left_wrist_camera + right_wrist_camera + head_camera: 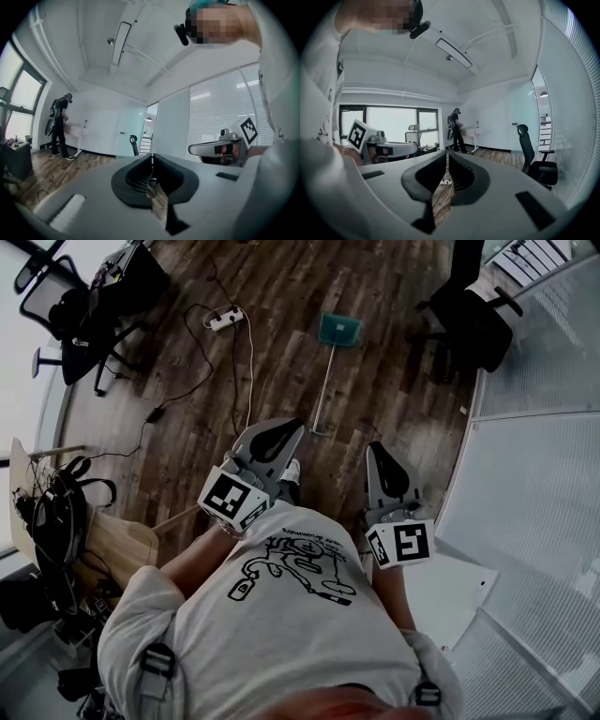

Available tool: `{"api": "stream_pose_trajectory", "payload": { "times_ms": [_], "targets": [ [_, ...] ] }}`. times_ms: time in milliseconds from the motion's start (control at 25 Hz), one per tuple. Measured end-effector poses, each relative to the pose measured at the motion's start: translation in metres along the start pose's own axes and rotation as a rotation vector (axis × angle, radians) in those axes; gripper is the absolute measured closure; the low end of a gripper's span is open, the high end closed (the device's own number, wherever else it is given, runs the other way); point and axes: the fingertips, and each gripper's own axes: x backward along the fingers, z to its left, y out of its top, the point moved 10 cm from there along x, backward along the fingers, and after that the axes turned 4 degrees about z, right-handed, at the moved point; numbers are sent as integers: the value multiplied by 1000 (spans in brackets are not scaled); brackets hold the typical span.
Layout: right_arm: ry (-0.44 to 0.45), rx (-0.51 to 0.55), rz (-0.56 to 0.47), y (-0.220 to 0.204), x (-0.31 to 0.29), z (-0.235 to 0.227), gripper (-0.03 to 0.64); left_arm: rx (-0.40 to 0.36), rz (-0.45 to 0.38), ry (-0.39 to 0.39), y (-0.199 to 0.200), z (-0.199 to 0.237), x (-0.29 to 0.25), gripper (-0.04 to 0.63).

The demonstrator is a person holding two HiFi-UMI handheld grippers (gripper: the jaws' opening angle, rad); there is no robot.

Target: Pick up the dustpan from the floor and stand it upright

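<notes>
Dark wood planks cover the floor (281, 296) of an office, with a slatted glass wall (539, 474) on the right and a black office chair (473, 324) near it. The dustpan (339, 329) lies flat on the boards well ahead of both grippers. Its pan is a teal, boxy scoop at the far end. Its thin, pale, straight handle (325, 381) runs back toward the person, and the near end shows in the head view between the two gripper tips, closer to the left one. Neither gripper touches it.

The left gripper (279, 430) is clenched with nothing in it: in its own view the dark ribbed pads (140, 180) meet along one line, set in smooth grey shells. The right gripper (379, 452) is likewise closed on nothing, its jaws pressed together.

Both are held out in front of the chest, side by side and well apart. They point forward over the floor, the right tipped slightly down. Each carries a white cube with black square markers (232, 498) at its rear, above a bare forearm. A white power strip (225, 320) and its cable (249, 362) lie on the floor to the left of the dustpan.
</notes>
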Motion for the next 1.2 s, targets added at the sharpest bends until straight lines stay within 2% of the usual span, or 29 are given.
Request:
{"api": "stream_pose_trajectory", "payload": {
  "times_ms": [240,480,720,1000,1200],
  "targets": [
    [-13,-3,-2,9,-48,-5,600,4,3,15,6,48,-8,586],
    [-2,-8,11,7,-71,-12,600,14,16,24,4,67,-20,586],
    [7,-12,16,6,-75,-41,600,9,23,24,2,66,-51,586],
    [20,-6,25,0,-60,-88,600,11,33,28,0,41,-94,586],
    [21,-6,35,-6,-59,-104,600,7,45,13,-5,35,-110,586]
  ]
}}
